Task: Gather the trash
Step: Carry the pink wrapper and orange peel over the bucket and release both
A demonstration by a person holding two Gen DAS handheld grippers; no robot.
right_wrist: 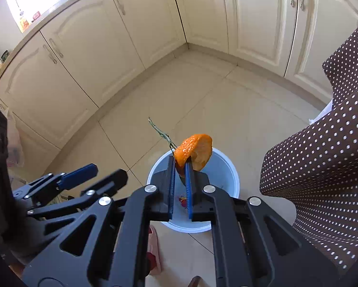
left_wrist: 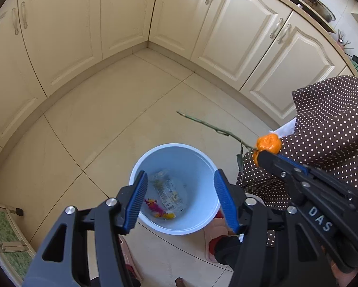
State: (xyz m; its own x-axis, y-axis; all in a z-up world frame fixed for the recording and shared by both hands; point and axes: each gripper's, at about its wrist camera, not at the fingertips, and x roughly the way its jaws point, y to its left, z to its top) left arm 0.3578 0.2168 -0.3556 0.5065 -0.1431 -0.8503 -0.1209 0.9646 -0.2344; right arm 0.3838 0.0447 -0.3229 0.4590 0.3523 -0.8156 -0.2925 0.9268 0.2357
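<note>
We see both tongs angled down over a pale blue bin [left_wrist: 204, 222] standing on the tiled kitchen floor [left_wrist: 102, 129], near cream cabinets [left_wrist: 59, 35].

The left tongs [left_wrist: 180, 201] are open and empty – nothing between the blue pads, which frame the bin mouth in the left wrist view. Inside the bin lie a clear printed wrapper [left_wrist: 167, 191] and some pink and yellow scraps [left_wrist: 155, 206], so part of the collecting looks done.

The right tongs [right_wrist: 180, 167] are closed on an orange peel [right_wrist: 194, 149], pinched by its lower edge at the very tips. A thin green stem [right_wrist: 159, 131] sticks out from the peel, up and away. From the right wrist view the peel hangs over the bin's far rim; from the left wrist view it sits off to the right of the bin, in front of a brown dotted cloth [left_wrist: 329, 124] – so we cannot tell whether it is truly above the opening.

Risks, as we judge them:
- Release too soon and the peel may clip the rim or land on the floor.
- The grip is shallow, only on an edge – it could slip out with a jolt.
- The long stem could snag on the rim or the cloth and tip the peel outward.
- The peel may stick to the ribbed pads on opening.
</note>
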